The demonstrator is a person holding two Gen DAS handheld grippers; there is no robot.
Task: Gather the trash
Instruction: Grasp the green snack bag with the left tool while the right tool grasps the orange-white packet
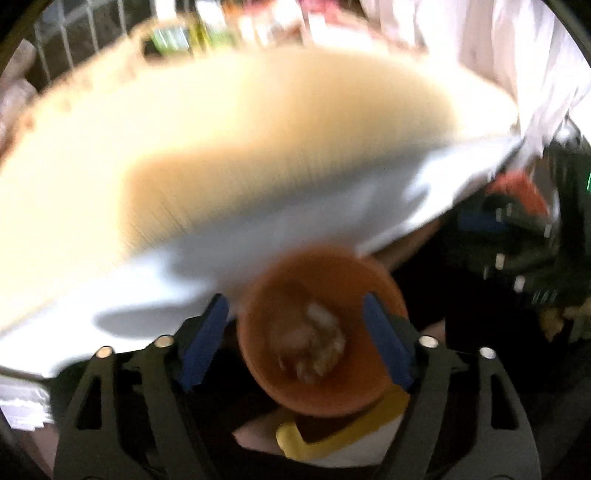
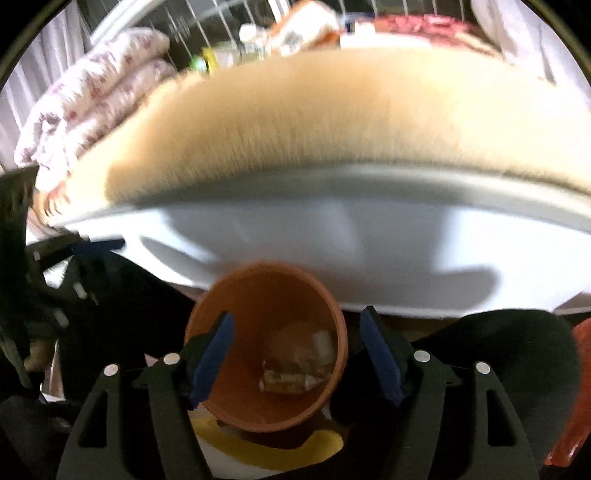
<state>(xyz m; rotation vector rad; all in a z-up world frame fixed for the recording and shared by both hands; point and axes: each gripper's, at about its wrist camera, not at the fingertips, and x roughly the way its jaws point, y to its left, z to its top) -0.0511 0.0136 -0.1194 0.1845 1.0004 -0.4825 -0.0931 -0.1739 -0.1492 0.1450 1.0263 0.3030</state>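
The left tool [image 1: 295, 343] hangs with its blue-padded fingers [image 1: 205, 341] spread apart, directly over an orange bin [image 1: 321, 332]; nothing sits between the pads. The right tool [image 2: 297, 360] is likewise spread wide, its blue pads [image 2: 382, 360] on either side of the same orange bin [image 2: 266, 354] seen from above, gripping nothing. Crumpled trash [image 2: 295, 363], pale paper and a brownish wrapper, lies at the bottom of the bin; in the left view it shows as a blurred pale lump [image 1: 314, 347]. The bin stands on the floor just beside a bed, whose tan top [image 2: 314, 122] and white side [image 2: 332, 243] fill the upper half of both views. Under the bin's near edge lies a white and yellow item [image 1: 332, 439], too blurred to name. A folded floral quilt [image 2: 92, 103] rests at the bed's far left. Bottles and packets [image 1: 207, 29] crowd the far edge, blurred. A red object [image 2: 576, 387] shows at the right edge of the right view.
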